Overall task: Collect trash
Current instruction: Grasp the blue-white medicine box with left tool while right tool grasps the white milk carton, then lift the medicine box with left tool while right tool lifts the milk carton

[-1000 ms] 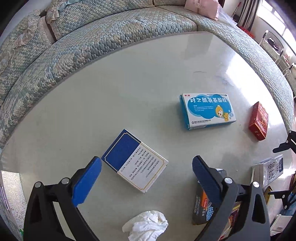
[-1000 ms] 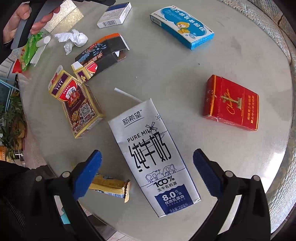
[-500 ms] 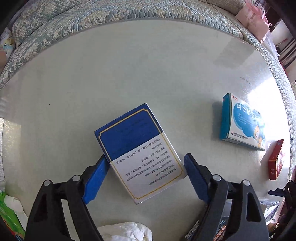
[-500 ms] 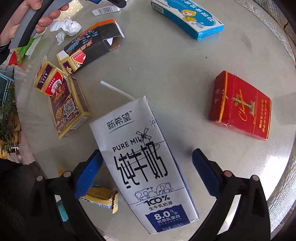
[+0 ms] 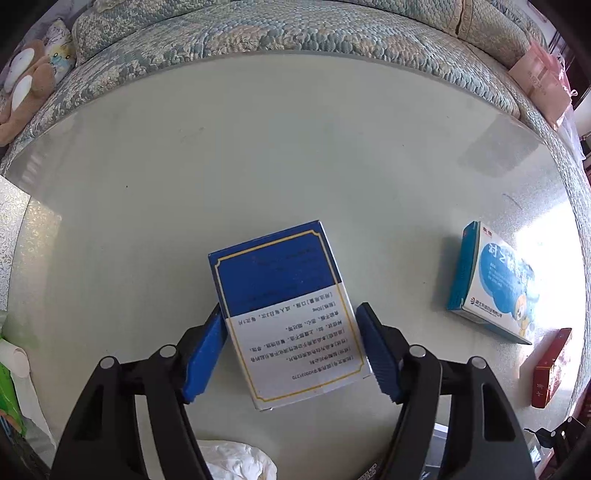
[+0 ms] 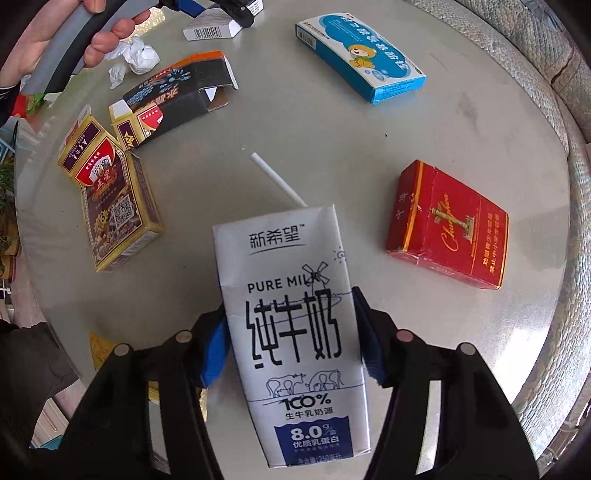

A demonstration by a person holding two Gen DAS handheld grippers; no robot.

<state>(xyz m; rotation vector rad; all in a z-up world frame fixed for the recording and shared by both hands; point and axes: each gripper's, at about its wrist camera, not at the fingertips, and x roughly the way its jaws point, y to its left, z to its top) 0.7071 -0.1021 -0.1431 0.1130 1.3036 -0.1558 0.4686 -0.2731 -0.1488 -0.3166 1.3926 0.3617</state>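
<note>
My left gripper (image 5: 291, 343) is closed around a blue and white medicine box (image 5: 284, 306) that lies on the round table (image 5: 258, 147); both blue pads touch its sides. My right gripper (image 6: 291, 339) is shut on a white milk carton (image 6: 291, 325) with a straw (image 6: 277, 179) at its top. The left gripper and its box also show at the top of the right wrist view (image 6: 212, 31).
On the table lie a light blue medicine box (image 6: 362, 62), a red cigarette pack (image 6: 450, 225), a playing-card box (image 6: 110, 195), an open dark carton (image 6: 177, 96), crumpled tissue (image 6: 135, 59) and a yellow wrapper (image 6: 99, 347). A quilted sofa (image 5: 258, 33) curves behind the table.
Both grippers have moved forward and closed. The left one now clamps the blue and white box, the right one clamps the milk carton; both were open around them before.
</note>
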